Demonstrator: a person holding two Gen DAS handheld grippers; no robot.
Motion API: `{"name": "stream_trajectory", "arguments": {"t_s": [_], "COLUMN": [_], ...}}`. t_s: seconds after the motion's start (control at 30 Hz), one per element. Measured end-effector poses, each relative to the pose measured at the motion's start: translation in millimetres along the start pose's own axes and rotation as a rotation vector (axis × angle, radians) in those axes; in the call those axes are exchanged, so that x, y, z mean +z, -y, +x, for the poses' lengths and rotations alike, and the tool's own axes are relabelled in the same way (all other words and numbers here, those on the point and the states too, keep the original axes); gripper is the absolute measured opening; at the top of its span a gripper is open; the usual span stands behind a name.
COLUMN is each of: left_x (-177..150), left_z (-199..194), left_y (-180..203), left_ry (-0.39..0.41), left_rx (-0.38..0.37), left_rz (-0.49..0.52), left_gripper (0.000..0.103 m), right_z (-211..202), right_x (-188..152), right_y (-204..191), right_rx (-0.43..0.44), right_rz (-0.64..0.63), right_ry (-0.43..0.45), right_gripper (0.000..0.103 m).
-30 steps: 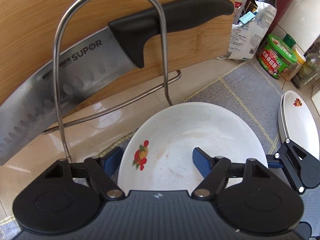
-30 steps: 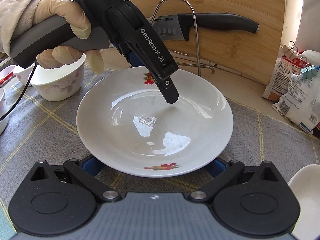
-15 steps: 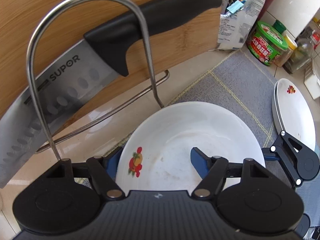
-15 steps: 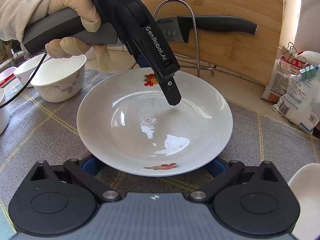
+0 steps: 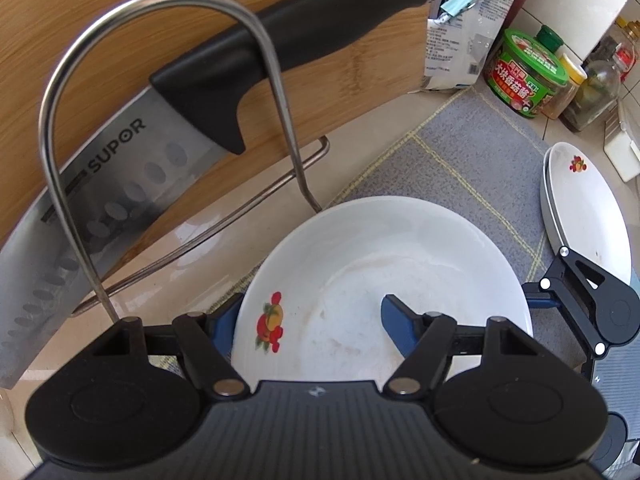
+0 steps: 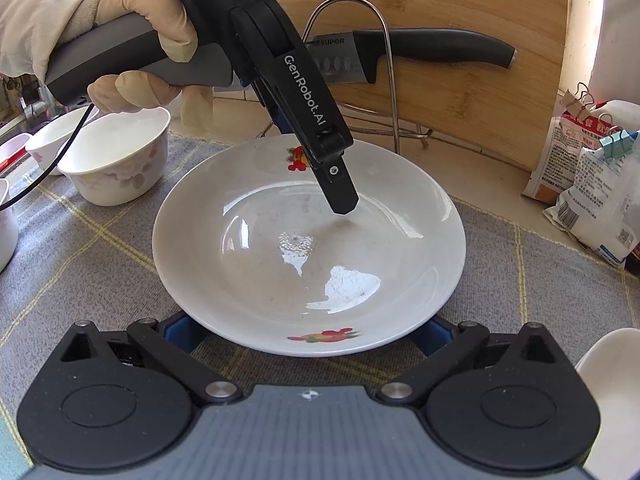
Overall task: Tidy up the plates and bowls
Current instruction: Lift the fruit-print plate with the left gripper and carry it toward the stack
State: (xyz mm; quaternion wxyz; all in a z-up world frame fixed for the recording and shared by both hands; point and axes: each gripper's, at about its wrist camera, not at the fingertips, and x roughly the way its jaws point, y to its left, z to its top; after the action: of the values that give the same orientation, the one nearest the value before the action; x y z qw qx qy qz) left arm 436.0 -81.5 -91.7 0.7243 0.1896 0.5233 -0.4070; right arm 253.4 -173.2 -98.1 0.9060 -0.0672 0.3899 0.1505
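Note:
A white deep plate [image 6: 308,248] with fruit decals sits on the grey checked mat; it also shows in the left wrist view [image 5: 380,292]. My left gripper [image 5: 308,320] straddles the plate's far rim: one blue finger [image 5: 396,320] is inside the plate, the other outside, with a wide gap between them. In the right wrist view its finger [image 6: 340,196] hangs just over the plate. My right gripper [image 6: 308,332] is open wide, its blue fingers [image 6: 180,332] low on either side of the near rim. Stacked white plates [image 5: 584,208] lie to the right.
A wire rack [image 5: 168,128] holds a cleaver [image 5: 200,128] against a bamboo cutting board [image 6: 460,92] behind the plate. White bowls [image 6: 116,160] stand at the left. Bags [image 6: 592,196], a green tub [image 5: 524,76] and bottles stand at the back right.
The left gripper has edged a little further over the plate's far rim. The plate and the right gripper have stayed in place.

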Motion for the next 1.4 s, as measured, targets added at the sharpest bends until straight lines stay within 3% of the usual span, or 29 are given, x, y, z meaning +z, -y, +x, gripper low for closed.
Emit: {"name": "stream_trajectory", "arguments": {"t_s": [0.6, 1.4], "left_x": [-11.9, -30.5], "left_z": [-21.9, -51.4], "left_y": [5.3, 64.0], "left_ry": [0.029, 0.068], "left_rx": [-0.008, 0.009], "left_rz": [0.007, 0.064], "left_gripper": [0.072, 0.072], "right_z": [-20.1, -77.2], "right_x": [5.4, -7.7], "right_y": [-5.6, -13.6], "right_rx": [0.004, -0.028], "right_rz": [-0.02, -0.014], "right_ry": [-0.016, 0.003], "right_gripper": [0.103, 0.103]}}
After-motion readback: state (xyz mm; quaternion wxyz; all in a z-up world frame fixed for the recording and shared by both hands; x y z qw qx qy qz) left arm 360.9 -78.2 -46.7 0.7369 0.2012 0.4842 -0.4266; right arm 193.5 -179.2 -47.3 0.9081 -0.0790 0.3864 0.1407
